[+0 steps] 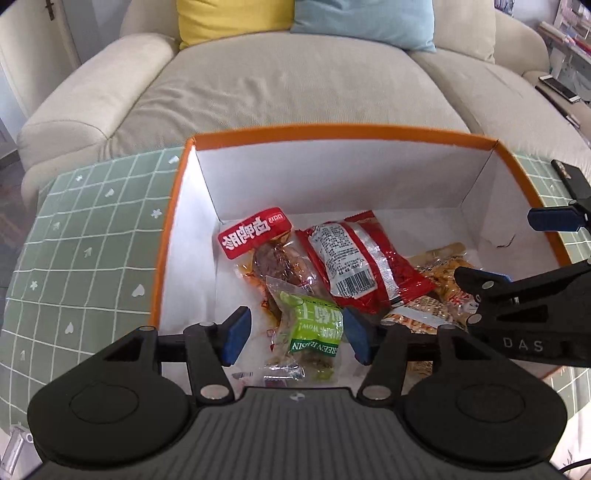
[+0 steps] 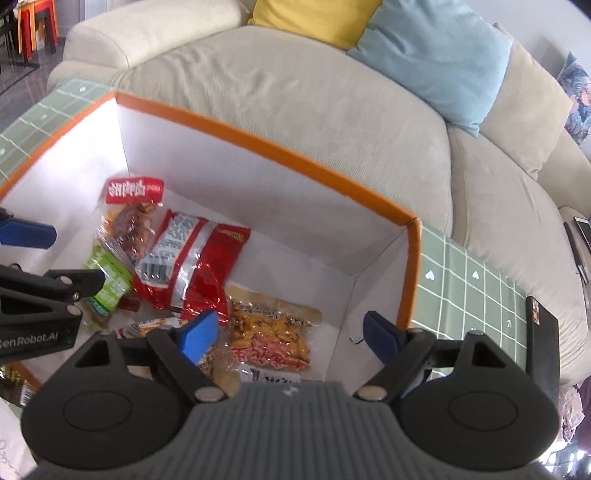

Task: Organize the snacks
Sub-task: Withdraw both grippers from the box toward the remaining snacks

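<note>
I am seeing a beige sofa (image 1: 280, 92) carrying yellow (image 1: 232, 18) and blue cushions (image 1: 365, 22); daylight is falling evenly.

Glossy plastic snack packets (image 1: 354, 266) lie in a matt cardboard box (image 1: 332, 173).

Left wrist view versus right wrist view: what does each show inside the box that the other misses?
Only the left wrist view shows the green raisin packet plainly, lying between the open left gripper jaws, untouched. Only the right wrist view shows the orange snack pack in full, below the open right gripper. Both show the orange-rimmed box, the red-labelled meat pack and the red foil packet, barcode up.
</note>
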`<state>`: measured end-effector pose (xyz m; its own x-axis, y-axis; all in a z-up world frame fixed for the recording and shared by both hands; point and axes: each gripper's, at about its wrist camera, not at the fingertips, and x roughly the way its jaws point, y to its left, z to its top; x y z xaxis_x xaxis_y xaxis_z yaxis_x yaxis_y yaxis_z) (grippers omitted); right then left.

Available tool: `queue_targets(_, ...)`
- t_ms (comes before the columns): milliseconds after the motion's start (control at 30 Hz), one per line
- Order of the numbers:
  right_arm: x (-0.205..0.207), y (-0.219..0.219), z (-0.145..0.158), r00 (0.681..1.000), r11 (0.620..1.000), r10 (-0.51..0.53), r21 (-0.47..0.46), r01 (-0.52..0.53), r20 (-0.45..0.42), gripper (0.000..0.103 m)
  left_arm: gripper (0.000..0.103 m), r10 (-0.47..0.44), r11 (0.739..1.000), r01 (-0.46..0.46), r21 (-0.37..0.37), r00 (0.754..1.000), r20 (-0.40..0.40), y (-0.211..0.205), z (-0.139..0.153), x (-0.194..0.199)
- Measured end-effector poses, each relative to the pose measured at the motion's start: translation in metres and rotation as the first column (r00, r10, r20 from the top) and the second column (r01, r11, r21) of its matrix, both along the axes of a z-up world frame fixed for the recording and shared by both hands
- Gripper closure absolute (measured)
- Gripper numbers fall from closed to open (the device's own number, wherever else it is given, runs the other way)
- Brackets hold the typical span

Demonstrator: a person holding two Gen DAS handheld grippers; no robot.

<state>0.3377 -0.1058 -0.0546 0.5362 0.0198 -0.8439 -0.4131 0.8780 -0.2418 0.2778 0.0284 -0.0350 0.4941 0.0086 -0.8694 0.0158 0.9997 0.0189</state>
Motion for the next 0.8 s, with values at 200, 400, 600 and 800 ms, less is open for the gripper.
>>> queue_targets(200,-0.018,-0.004,0.022,0.999,0.999,0.001,0.052,-0.003,0.039,0.019,0.035,-0.013,1.0,0.013,0.003,0.999,0.048,-0.002,0.022,-0.018)
queue_targets(400,-0.052,-0.013,0.048,0.995,0.991,-0.017,0.13,0.004,0.101,0.02,0.035,-0.017,1.0,0.019,-0.016,0.991,0.136,-0.003,0.049,-0.047)
queue_targets(600,-0.101,-0.027,0.07,0.974,0.973,-0.038,0.23,-0.014,0.223,0.02,0.036,-0.023,0.995,0.044,-0.089,0.975,0.22,0.006,0.07,-0.082)
queue_targets(800,-0.153,-0.037,0.071,0.949,0.95,-0.058,0.31,-0.044,0.311,0.02,0.036,-0.023,0.985,0.067,-0.161,0.966,0.259,0.014,0.07,-0.119)
